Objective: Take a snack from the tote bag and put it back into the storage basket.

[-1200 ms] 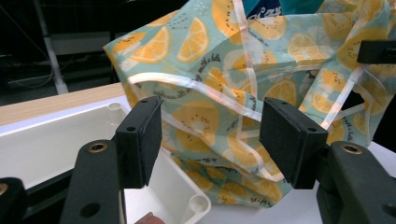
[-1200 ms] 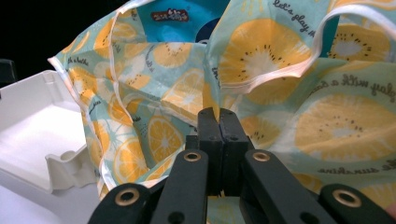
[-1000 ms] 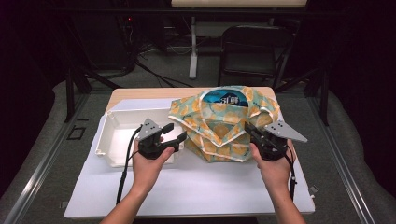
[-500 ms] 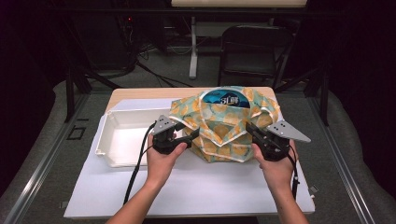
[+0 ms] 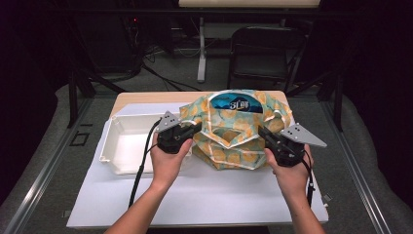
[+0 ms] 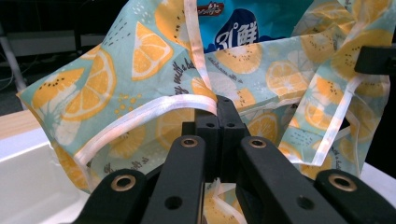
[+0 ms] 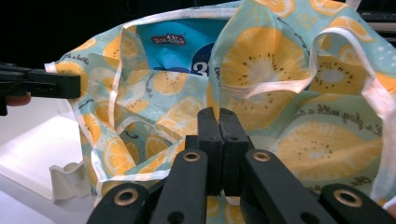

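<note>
One desk point(image 5: 204, 200) carries everything here, its near part covered by a white board and a strip of bare wood showing at the far edge. On it, one cloth bag point(image 5: 238, 139) printed with orange slices on pale blue-green and edged with white binding sits right of the middle, slumped and open at the top. Inside it, towards the far side, one blue packet point(image 5: 235, 103) with white lettering shows through the mouth. To the left of the bag, just beside it, lies one white tray point(image 5: 124, 146), shallow and rectangular, with its near right corner close to the left hand.

Two hands come in from the near edge, one claw in each. The left claw point(image 5: 194, 130) sits at the bag's left side; in the left gripper view its two jaws are pressed together on a fold of the bag's cloth point(image 6: 154, 107), right at the white binding. The right claw point(image 5: 265, 132) is at the bag's right side; in the right gripper view its jaws are likewise pressed together, pinching the patterned cloth point(image 7: 289, 154) low on that side. Each claw carries one grey three-cornered plate on top, and one black cable point(image 5: 139, 168) trails from the left one towards the near edge of the desk. One dark folding chair point(image 5: 263, 56) stands on the floor beyond the desk.
</note>
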`<move>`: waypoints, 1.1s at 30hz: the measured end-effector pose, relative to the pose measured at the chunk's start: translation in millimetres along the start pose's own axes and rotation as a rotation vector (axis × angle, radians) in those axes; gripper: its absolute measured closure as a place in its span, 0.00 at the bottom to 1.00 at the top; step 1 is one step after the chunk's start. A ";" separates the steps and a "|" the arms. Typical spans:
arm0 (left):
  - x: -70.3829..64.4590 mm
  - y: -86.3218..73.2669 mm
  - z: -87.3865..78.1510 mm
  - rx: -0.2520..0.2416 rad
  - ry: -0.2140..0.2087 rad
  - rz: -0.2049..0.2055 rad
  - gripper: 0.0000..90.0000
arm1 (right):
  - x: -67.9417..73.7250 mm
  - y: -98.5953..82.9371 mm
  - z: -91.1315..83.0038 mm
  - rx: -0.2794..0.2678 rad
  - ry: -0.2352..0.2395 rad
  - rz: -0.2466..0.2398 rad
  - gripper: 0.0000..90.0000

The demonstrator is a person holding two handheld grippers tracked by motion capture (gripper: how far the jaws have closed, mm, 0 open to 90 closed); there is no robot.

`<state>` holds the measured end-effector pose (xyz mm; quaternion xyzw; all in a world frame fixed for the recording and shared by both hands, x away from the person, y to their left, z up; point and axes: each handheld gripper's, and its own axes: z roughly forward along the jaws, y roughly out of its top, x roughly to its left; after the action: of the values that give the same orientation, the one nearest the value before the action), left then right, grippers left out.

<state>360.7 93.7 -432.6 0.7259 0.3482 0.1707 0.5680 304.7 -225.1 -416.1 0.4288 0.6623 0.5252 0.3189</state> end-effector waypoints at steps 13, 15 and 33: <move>5.6 20.4 -7.0 -0.041 0.002 0.021 1.00 | -14.9 16.3 2.1 -0.028 -0.045 -0.021 1.00; 7.3 23.2 -7.3 -0.042 0.010 0.022 1.00 | -16.2 17.1 2.1 -0.028 -0.052 -0.016 1.00; 16.9 50.4 3.2 -0.071 0.028 0.050 1.00 | -33.0 39.9 13.1 -0.057 -0.096 -0.028 1.00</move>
<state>390.2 97.5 -388.5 0.7112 0.3316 0.2073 0.5842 339.6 -246.2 -381.5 0.4350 0.6368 0.5181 0.3699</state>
